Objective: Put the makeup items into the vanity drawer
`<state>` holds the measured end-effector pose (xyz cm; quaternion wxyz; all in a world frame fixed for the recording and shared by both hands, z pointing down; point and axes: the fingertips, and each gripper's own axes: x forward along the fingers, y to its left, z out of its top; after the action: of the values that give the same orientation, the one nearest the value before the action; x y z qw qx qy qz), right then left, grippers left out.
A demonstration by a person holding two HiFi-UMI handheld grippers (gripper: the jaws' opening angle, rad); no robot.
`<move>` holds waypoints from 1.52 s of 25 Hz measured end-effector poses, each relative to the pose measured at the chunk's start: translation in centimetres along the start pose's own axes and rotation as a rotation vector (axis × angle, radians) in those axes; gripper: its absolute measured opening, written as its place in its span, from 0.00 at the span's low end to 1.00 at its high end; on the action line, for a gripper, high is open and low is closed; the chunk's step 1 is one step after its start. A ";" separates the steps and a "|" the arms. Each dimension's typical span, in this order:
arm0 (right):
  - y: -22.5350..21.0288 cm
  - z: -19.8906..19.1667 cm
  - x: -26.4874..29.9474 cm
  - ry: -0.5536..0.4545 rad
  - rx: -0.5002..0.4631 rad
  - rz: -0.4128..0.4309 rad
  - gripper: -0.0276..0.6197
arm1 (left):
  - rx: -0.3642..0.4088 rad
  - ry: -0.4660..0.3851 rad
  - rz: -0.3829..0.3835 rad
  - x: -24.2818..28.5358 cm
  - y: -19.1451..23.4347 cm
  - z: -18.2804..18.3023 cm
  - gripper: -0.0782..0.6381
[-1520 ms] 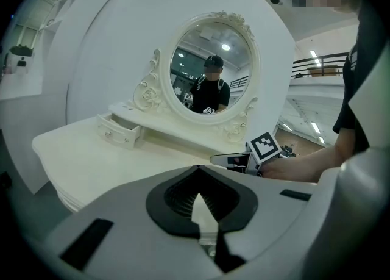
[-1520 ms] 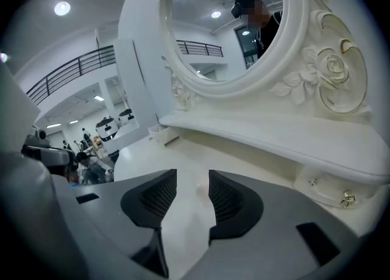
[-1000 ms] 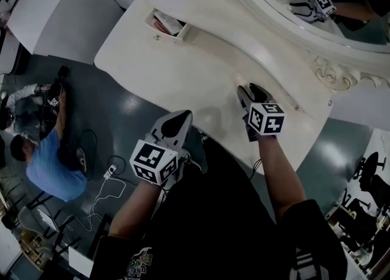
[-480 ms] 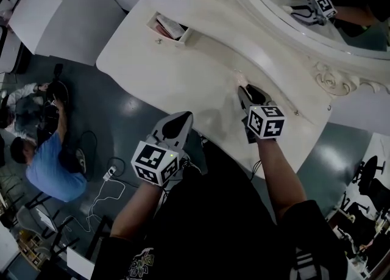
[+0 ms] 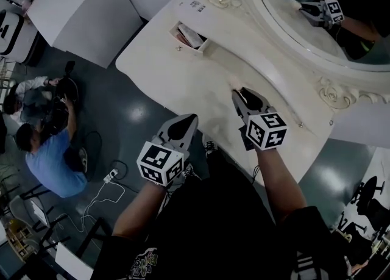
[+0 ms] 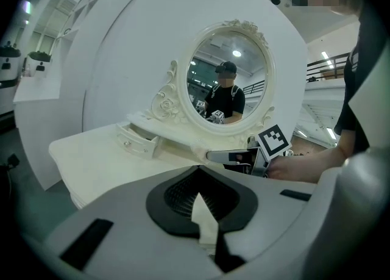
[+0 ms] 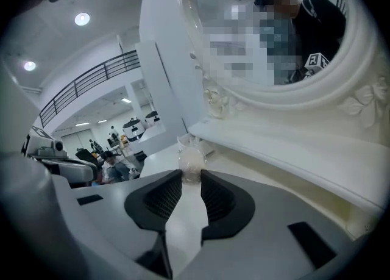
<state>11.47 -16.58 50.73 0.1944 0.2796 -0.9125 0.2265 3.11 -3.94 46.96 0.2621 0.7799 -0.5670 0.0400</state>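
Left gripper (image 5: 186, 121) isn't doing anything right now. It's hanging just off the front edge of the vanity table (image 5: 183, 77) with its jaws pinched together and nothing in them.

The drawer (image 5: 190, 44) is sitting open at the far left corner of the tabletop, and something pinkish is already lying in it.

The action's on the right. A second ago the right gripper (image 5: 239, 94) was gaping wide over the table. Now its jaws are closing, about halfway in, and the pads are pressing on a small pale round makeup item (image 7: 191, 161) right at their tips. I can't tell what kind of item it is, it's too small and washed out. It's sitting near the middle of the table, close to the raised shelf under the mirror and well apart from the drawer.

So I'm guessing the pick is basically happening. Once the grip is firm, the item is going leftward across to the drawer.
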 end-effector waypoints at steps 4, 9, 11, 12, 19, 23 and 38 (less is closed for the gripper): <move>3.5 2.5 0.6 -0.043 -0.033 0.066 0.22 | 0.017 -0.039 0.034 -1.7 0.3 1.5 0.11; 7.3 5.1 1.3 -0.080 -0.063 0.134 0.22 | 0.031 -0.080 0.089 -4.4 0.8 3.5 0.11; 8.6 5.9 1.7 -0.089 -0.071 0.157 0.22 | 0.035 -0.094 0.114 -5.5 1.2 4.1 0.11; 9.2 6.2 1.9 -0.092 -0.074 0.167 0.22 | 0.036 -0.100 0.128 -6.0 1.5 4.3 0.11; 10.7 8.0 5.0 -0.095 -0.092 0.227 0.22 | 0.033 -0.121 0.229 -7.8 3.7 5.5 0.11; 9.3 8.5 7.2 -0.094 -0.068 0.245 0.21 | 0.023 -0.105 0.268 -7.2 4.5 5.8 0.11; 9.0 7.5 12.5 -0.054 -0.014 0.193 0.21 | 0.025 -0.047 0.191 -4.2 10.2 7.4 0.11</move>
<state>-5.23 -19.07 47.82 0.1490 0.1948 -0.9417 0.2305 -9.30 -5.92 42.80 0.2341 0.7262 -0.6442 0.0534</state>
